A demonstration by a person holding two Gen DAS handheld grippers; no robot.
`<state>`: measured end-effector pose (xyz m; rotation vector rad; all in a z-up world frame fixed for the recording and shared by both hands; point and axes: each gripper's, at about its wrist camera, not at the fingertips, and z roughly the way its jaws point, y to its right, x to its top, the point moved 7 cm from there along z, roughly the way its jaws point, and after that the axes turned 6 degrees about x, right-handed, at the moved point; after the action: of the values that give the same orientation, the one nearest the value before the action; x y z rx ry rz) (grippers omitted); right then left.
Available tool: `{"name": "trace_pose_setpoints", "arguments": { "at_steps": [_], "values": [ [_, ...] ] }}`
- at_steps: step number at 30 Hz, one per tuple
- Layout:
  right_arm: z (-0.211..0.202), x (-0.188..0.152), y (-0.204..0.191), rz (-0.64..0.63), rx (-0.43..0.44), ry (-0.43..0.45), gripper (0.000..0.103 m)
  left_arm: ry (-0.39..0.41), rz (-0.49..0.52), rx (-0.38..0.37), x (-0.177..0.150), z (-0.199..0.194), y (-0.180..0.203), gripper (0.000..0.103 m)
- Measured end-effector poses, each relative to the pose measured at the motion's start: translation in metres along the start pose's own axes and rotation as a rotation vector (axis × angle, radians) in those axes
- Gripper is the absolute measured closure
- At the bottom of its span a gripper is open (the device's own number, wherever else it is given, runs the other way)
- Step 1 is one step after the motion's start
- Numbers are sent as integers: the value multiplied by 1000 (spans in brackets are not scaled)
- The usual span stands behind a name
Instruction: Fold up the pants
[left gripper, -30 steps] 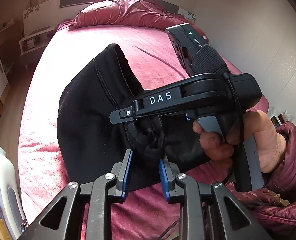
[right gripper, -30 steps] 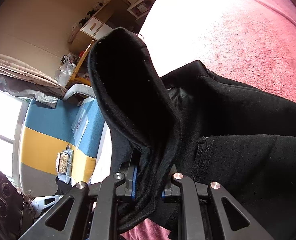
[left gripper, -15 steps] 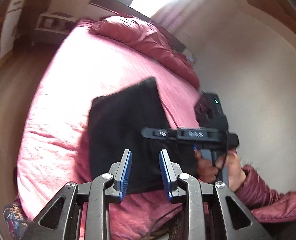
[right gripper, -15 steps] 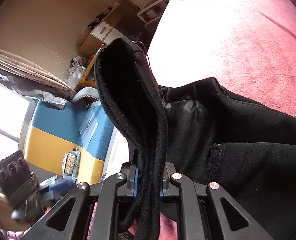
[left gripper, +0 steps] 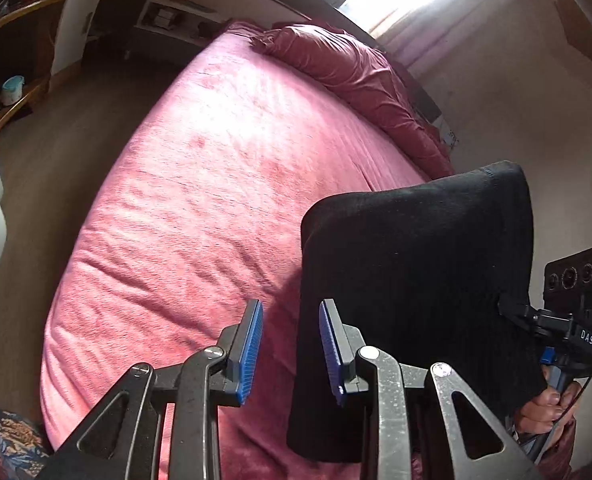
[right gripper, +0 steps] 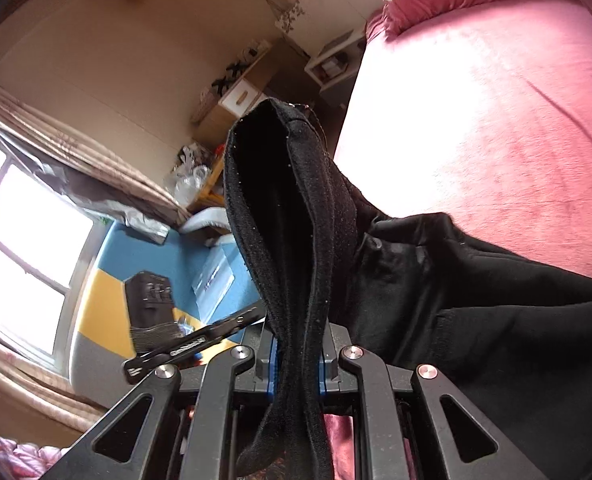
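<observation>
Pants look already folded into a compact black bundle, so most of the work seems done; what's left, as I judge it, is setting the bundle down flat on the pink bed & maybe a last tidy. Bundle is off the bed at its near right side, hanging from the right gripper, whose blue pads are clamped on a thick folded edge of the fabric. Left gripper is spread apart w/ nothing between the fingers, sitting just beside the bundle's left edge, over bare bed. Left wrist view gives the bundle's overall squared shape, the pillow at the far end & the hand on the right tool. Right wrist view gives what left can't: the actual pinch on the fabric, layered edges close up, plus a window and shelving off to the side.
</observation>
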<state>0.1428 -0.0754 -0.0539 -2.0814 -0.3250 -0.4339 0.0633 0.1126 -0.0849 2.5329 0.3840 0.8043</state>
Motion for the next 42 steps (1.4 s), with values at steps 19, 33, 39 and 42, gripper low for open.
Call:
{"name": "trace_pose_setpoints", "arguments": {
  "at_steps": [19,33,39,42],
  "values": [
    [-105,-57,185,323,-126,117,89,-224,254,-39,-60,90,113,73],
    [-128,-68,231,368,-249,99,81,-312,331,-48,-98,116,143,74],
    [-179,-78,231,412,-265,231,79,-333,349,-51,-108,130,149,74],
    [-195,-91,213,382,-273,223,79,-339,302,-82,-103,129,145,74]
  ]
}}
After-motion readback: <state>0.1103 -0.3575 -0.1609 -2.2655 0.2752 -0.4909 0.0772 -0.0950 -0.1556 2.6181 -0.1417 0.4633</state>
